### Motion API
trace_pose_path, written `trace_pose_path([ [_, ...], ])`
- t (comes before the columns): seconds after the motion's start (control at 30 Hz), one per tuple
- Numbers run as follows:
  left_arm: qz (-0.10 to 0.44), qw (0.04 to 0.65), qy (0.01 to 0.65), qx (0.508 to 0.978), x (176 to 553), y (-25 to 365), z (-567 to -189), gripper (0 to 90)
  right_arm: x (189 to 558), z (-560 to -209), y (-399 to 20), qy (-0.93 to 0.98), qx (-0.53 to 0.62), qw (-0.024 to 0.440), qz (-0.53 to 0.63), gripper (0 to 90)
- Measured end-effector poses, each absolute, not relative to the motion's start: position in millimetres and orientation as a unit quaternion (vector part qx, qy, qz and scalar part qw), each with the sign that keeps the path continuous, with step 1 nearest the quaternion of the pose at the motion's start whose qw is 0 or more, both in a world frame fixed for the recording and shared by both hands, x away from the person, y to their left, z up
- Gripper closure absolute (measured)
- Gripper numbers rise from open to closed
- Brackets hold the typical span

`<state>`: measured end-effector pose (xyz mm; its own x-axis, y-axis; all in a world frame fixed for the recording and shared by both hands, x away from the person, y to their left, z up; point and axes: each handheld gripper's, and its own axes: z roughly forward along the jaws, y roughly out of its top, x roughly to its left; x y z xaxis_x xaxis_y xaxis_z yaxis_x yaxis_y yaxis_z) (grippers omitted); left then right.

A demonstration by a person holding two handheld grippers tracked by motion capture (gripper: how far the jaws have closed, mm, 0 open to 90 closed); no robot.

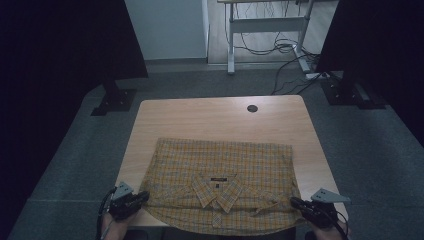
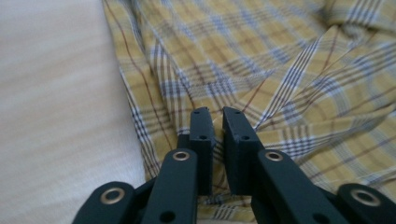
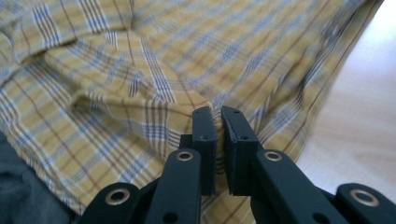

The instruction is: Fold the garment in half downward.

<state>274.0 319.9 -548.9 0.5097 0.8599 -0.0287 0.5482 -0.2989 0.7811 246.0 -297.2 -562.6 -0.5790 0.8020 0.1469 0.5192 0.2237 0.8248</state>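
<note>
High view, shirt: the yellow checked shirt (image 1: pixel 220 187) lies flat on the desk (image 1: pixel 220 117), collar toward the near edge, and its lower part hangs a little over that edge.
High view, left gripper: the left gripper (image 1: pixel 142 197) is at the near left corner of the desk and touches the left side of the shirt.
High view, right gripper: the right gripper (image 1: pixel 296 202) is at the near right corner and touches the right side of the shirt.
High view, desk: a small dark round hole (image 1: pixel 252 108) is near the far edge; the far half of the top is bare wood.
Left gripper view, grip: the jaws are pressed almost together and pinch a fold of the shirt (image 2: pixel 261 60) close to its edge; bare desk (image 2: pixel 56 93) is to the left.
Right gripper view, grip: the jaws are pressed together on a fold of the shirt (image 3: pixel 154 60), cloth is visible between the pads; light desk (image 3: pixel 359 116) is at the right.
</note>
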Motion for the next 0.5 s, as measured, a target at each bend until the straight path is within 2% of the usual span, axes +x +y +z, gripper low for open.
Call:
trace_pose_path([
  [0.1,0.228,0.379,0.454,0.773,276,320,-533,61.3,246,-569,-295,0.775,0.434,0.147,0.436,83.4],
  [0.17,0.235,0.388,0.452,0.768,277,320,-525,53.6,246,-568,-295,0.775,0.434,0.146,0.435,82.9],
  [0.23,0.246,0.408,0.448,0.756,281,318,-507,43.1,245,-562,-295,0.772,0.436,0.153,0.437,77.9],
  [0.37,0.244,0.394,0.430,0.775,299,303,-503,33.4,242,-549,-293,0.755,0.440,0.182,0.451,64.7],
  [0.5,0.219,0.358,0.421,0.805,321,286,-524,30.0,243,-544,-282,0.746,0.440,0.195,0.459,45.4],
])
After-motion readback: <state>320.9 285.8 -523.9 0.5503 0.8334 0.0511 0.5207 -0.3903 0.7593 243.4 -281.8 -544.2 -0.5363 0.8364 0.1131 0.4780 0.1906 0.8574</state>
